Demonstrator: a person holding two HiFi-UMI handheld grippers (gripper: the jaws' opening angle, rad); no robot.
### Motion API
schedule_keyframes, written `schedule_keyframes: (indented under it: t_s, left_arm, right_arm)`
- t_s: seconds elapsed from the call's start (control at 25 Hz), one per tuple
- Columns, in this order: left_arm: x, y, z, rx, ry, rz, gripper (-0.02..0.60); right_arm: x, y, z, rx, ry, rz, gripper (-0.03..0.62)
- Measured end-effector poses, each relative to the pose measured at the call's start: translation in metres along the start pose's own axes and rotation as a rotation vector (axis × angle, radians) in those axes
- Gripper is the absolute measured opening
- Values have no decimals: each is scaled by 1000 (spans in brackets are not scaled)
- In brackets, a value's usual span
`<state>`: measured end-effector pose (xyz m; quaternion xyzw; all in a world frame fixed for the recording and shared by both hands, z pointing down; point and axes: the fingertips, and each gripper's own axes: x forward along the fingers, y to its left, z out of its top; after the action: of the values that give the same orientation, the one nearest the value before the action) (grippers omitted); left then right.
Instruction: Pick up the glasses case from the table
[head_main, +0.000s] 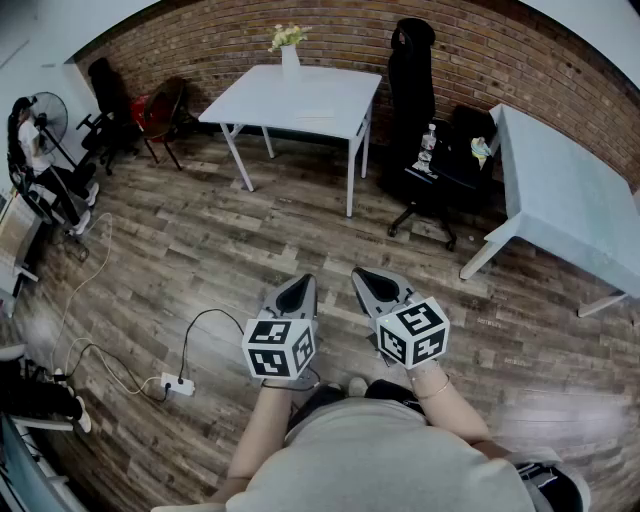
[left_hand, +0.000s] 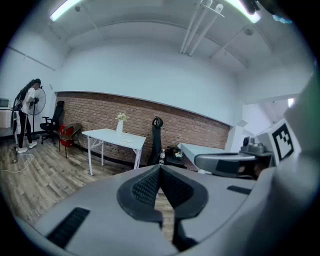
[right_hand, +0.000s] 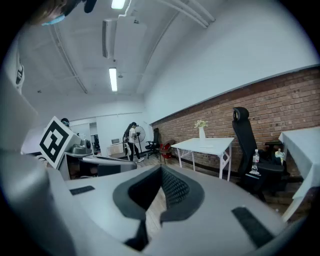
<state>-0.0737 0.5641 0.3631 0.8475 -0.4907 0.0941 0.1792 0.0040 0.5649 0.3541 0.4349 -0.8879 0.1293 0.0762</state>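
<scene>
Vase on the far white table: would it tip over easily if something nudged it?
Probably yes: the vase is tall and narrow, with flowers spreading above it, so it looks top-heavy. It stands near the table's far edge, so a push might send it off. It looks rigid, perhaps breakable; the material is unclear.

Rt table (head_main: 570, 190) cut off by pic edge.

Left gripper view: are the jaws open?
No, the left gripper has its jaws shut tip to tip, with nothing between them.

Brick wall (head_main: 340, 28), wood-plank floor (head_main: 200, 260), 2 white tables (head_main: 300, 98) (head_main: 570, 190), black office chair (head_main: 412, 75).
</scene>
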Motion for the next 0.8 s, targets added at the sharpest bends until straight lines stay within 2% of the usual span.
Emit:
schedule_keyframes:
  t_s: [0.36, 0.6, 0.8]
  left_arm:
    - [4, -9, -6, 16, 22, -15, 8]
    - [3, -11, -2, -8, -15, -5, 8]
    - [10, -27, -6, -49, -33, -15, 8]
  right_arm:
    - [-8, 0, -5, -22, 13, -2, -2]
    - [-16, -6, 1, -20, -24, -30, -2]
    - [-23, -7, -7, -42, -14, 15, -2]
